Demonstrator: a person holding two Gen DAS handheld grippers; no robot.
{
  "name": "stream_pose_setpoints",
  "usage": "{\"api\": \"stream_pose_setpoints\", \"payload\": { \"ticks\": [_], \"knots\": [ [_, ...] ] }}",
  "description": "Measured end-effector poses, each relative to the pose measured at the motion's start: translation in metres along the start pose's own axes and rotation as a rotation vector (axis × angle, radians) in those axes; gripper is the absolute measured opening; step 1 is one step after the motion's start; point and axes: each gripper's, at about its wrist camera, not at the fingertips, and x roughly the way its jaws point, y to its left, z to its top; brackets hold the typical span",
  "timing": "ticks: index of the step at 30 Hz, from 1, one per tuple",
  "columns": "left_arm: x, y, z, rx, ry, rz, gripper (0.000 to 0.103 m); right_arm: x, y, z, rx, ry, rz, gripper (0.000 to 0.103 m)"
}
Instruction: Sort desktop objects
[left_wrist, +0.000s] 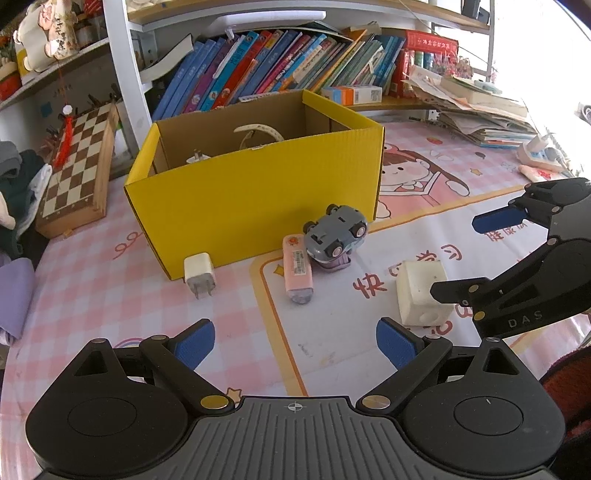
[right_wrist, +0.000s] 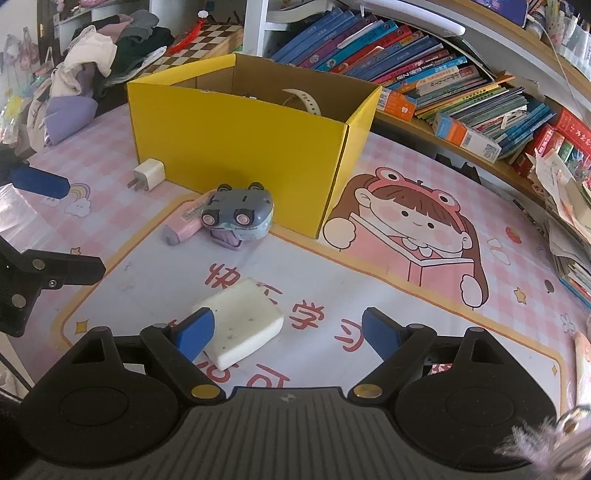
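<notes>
A yellow cardboard box (left_wrist: 258, 192) (right_wrist: 258, 129) stands open on the desk, holding a white strap (left_wrist: 258, 131) and a plug. In front of it lie a white charger plug (left_wrist: 199, 275) (right_wrist: 147, 175), a pink tube (left_wrist: 298, 271) (right_wrist: 183, 223), an overturned grey toy car (left_wrist: 338, 236) (right_wrist: 238, 218) and a white block (left_wrist: 421, 297) (right_wrist: 240, 325). My left gripper (left_wrist: 295, 345) is open and empty, short of the tube. My right gripper (right_wrist: 288, 332) (left_wrist: 461, 254) is open, its left fingertip (right_wrist: 195, 332) over the white block.
A pink cartoon desk mat (right_wrist: 406, 240) covers the desk. A chessboard (left_wrist: 75, 173) leans at the left. Books (left_wrist: 277, 66) fill the shelf behind the box. Paper stacks (left_wrist: 480, 114) lie at the right. Clothes (right_wrist: 92, 55) are piled at the far left.
</notes>
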Motion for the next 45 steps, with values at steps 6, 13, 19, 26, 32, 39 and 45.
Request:
{"api": "stream_pose_setpoints", "payload": {
  "ticks": [6, 13, 19, 26, 32, 39, 45],
  "knots": [
    [0.004, -0.002, 0.001, 0.007, 0.0, 0.007, 0.095, 0.007, -0.005, 0.003, 0.013, 0.007, 0.014, 0.084],
    [0.01, -0.001, 0.002, 0.0, 0.007, 0.021, 0.094, 0.015, -0.001, 0.008, -0.03, 0.019, 0.063, 0.082],
    [0.013, -0.001, 0.004, -0.01, 0.014, 0.026, 0.094, 0.012, -0.003, 0.01, -0.038, -0.016, 0.096, 0.08],
    [0.019, 0.0, 0.006, -0.024, 0.028, 0.035, 0.093, 0.019, 0.003, 0.01, -0.087, 0.035, 0.207, 0.079],
    [0.023, 0.003, 0.008, -0.034, 0.037, 0.045, 0.089, 0.019, 0.005, 0.01, -0.107, 0.038, 0.258, 0.068],
    [0.029, 0.006, 0.01, -0.05, 0.054, 0.042, 0.085, 0.02, 0.005, 0.012, -0.121, 0.035, 0.3, 0.067],
    [0.039, 0.004, 0.016, -0.04, 0.061, 0.015, 0.079, 0.024, 0.005, 0.01, -0.128, 0.065, 0.309, 0.067]
  ]
}}
